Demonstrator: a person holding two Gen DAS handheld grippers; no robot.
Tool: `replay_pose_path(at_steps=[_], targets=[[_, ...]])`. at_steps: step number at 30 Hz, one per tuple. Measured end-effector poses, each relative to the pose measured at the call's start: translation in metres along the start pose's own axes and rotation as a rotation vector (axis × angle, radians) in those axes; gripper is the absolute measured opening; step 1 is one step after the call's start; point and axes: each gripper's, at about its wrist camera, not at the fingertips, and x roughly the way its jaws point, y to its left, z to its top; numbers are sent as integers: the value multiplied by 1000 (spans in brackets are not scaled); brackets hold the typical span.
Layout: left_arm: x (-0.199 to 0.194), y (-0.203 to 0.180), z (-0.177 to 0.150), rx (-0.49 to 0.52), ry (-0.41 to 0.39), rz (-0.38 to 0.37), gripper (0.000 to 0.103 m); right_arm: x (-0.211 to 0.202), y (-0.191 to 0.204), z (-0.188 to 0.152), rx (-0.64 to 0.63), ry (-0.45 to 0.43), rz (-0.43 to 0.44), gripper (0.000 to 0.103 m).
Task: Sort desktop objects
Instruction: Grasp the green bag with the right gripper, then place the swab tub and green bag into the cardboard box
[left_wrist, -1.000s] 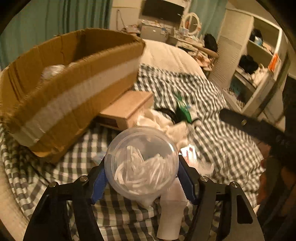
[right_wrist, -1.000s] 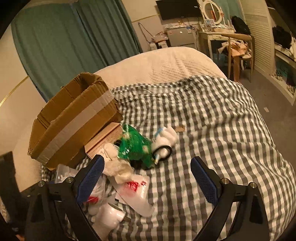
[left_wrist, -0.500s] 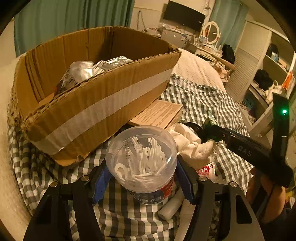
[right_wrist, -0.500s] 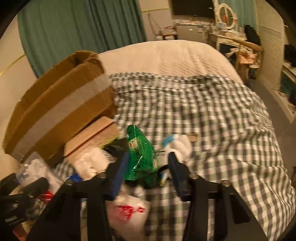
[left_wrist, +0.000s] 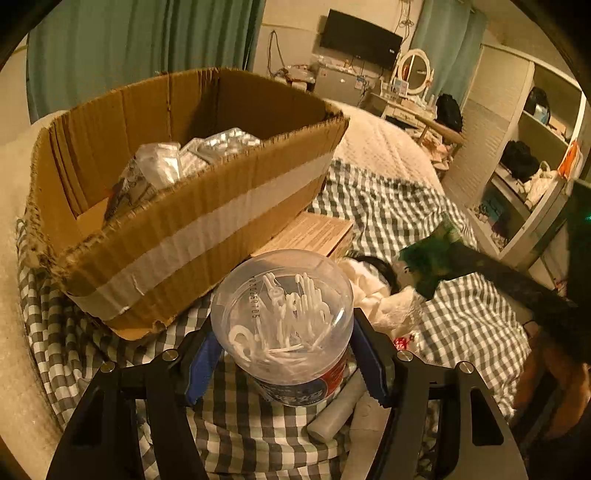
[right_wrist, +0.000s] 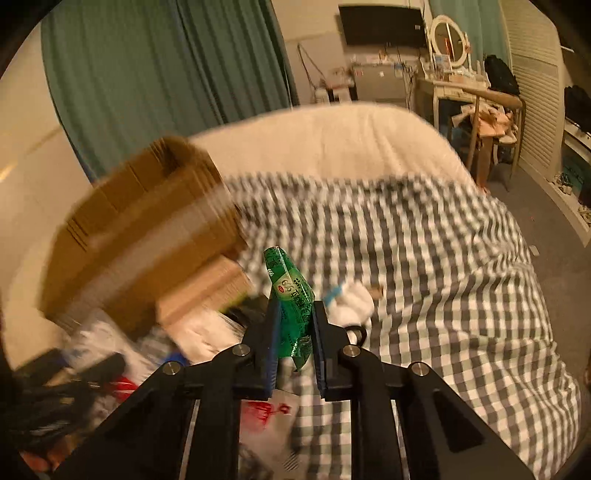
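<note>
On checked bedspread (right_wrist: 424, 258), bedroom clutter

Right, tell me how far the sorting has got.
Done: the cardboard box already holds silver foil packs. In hand: the left gripper has its jaws shut on the clear tub of floss picks, and the right gripper pinches the green packet, lifted off the bed. Left: white cloth, a grey tube and a red-printed bag lie on the checked blanket.

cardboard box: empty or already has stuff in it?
Not empty. The cardboard box is open-topped, with silvery foil packs and clear wrapped items visible inside.
</note>
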Motion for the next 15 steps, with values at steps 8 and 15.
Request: replay_pose_path(at_steps=[8, 15], targets=[[-26, -7, 12, -1, -95, -15, 67, -55, -1, 2, 41, -102, 101, 15], [-57, -5, 45, -12, -266, -44, 67, -73, 12, 6, 25, -128, 125, 15]])
